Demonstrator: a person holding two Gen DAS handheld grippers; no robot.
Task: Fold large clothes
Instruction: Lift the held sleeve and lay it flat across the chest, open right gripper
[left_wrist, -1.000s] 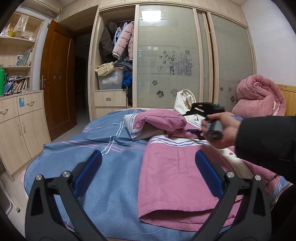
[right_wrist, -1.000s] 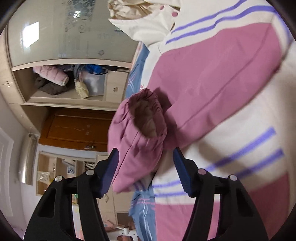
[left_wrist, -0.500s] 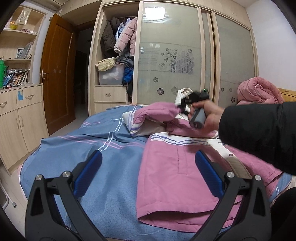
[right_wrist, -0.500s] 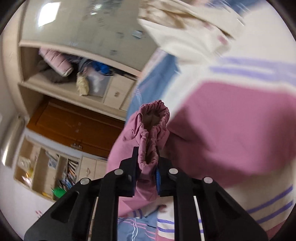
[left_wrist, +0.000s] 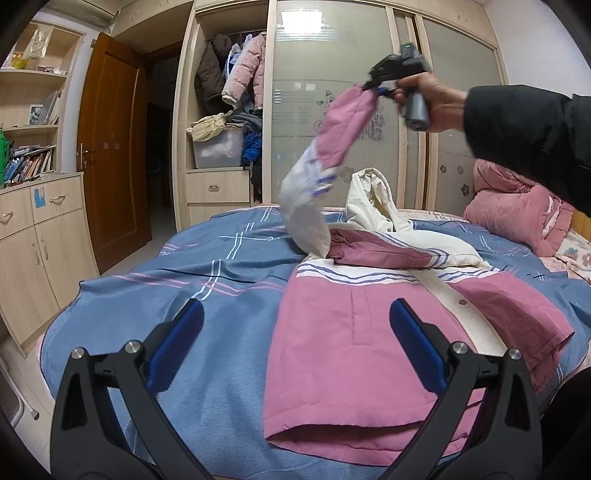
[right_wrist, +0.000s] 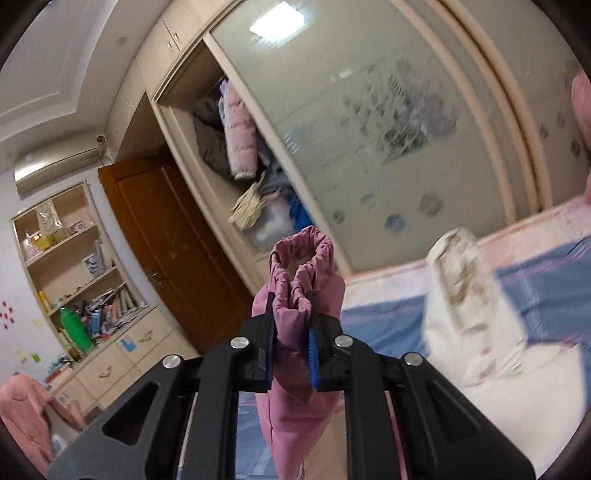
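Jacket (left_wrist: 354, 332) lies unfolded, front up, on the bed (left_wrist: 207, 280); your right gripper (right_wrist: 291, 332) is clamped on its sleeve cuff (right_wrist: 303, 258) held high, left gripper (left_wrist: 295, 347) gapes idle, so folding has barely started.

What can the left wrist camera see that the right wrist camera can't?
Only the left wrist camera shows the pink jacket's body spread flat on the blue bedspread, the left gripper with its jaws wide apart and holding nothing, and the person's hand lifting the right gripper.

Only the right wrist camera shows the right gripper up close, jaws pinched on the sleeve's gathered cuff, plus the air conditioner.

Both show the lifted pink sleeve, the cream hood, the wardrobe and the brown door.
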